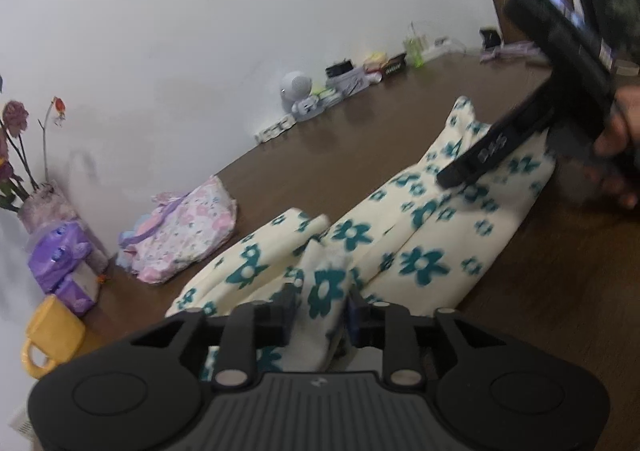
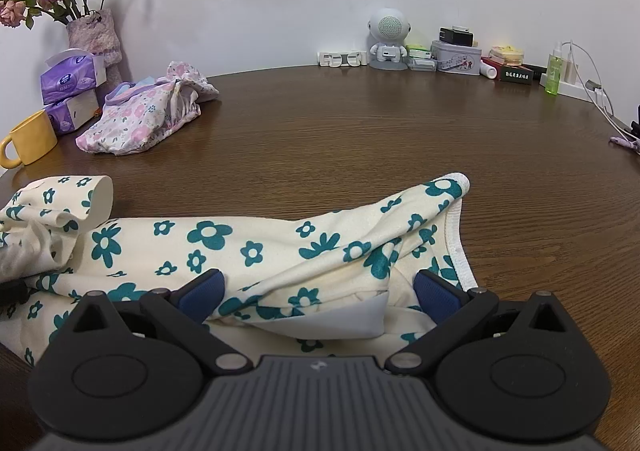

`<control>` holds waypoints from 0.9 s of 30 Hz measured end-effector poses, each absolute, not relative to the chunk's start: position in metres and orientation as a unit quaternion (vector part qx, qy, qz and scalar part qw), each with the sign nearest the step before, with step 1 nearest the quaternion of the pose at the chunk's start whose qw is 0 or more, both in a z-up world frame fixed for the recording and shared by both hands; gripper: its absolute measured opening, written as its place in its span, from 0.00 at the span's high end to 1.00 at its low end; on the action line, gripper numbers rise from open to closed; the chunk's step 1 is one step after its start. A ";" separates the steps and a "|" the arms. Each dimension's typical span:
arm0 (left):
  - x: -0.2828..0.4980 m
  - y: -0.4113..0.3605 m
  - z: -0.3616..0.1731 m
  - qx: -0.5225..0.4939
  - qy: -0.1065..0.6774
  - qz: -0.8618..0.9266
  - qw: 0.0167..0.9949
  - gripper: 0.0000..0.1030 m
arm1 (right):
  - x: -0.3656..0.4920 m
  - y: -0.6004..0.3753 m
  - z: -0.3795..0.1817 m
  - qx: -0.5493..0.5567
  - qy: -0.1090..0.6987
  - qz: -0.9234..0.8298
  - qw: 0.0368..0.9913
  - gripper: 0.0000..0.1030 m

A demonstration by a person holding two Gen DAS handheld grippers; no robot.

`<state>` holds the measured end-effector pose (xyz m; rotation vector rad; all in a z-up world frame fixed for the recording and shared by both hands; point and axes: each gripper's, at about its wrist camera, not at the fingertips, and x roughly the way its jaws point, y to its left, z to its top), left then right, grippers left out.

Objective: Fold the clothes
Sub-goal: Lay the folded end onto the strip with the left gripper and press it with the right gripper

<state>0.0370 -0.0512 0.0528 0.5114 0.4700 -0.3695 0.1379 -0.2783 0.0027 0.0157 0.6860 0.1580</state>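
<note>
Two hand-held grippers work over one cream cotton garment printed with teal flowers (image 1: 424, 239), which lies stretched along the near edge of the dark wood-grain counter (image 1: 360, 139). From the left wrist, the left hand-held gripper (image 1: 320, 311) has a bunched fold of that garment between its blue pads; whether they still press it I cannot tell. The other tool reaches in above the cloth's far end. From the right wrist, the right hand-held gripper (image 2: 318, 291) stands wide apart over the cloth. A pink floral folded garment (image 2: 140, 115) sits toward the far left corner beside a yellow ceramic mug (image 2: 30, 137).
</note>
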 end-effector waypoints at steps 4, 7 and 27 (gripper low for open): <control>0.034 -0.038 0.069 0.186 0.227 -0.200 0.935 0.52 | 0.138 -0.278 0.003 0.007 0.337 0.078 0.938 0.01; 0.031 -0.015 0.085 0.120 0.229 -0.203 0.945 0.44 | 0.138 -0.280 0.005 0.009 0.340 0.085 0.936 0.01; 0.028 0.125 0.084 -0.086 0.302 -0.133 0.940 0.64 | 0.067 -0.146 0.072 -0.264 0.275 0.441 0.813 0.20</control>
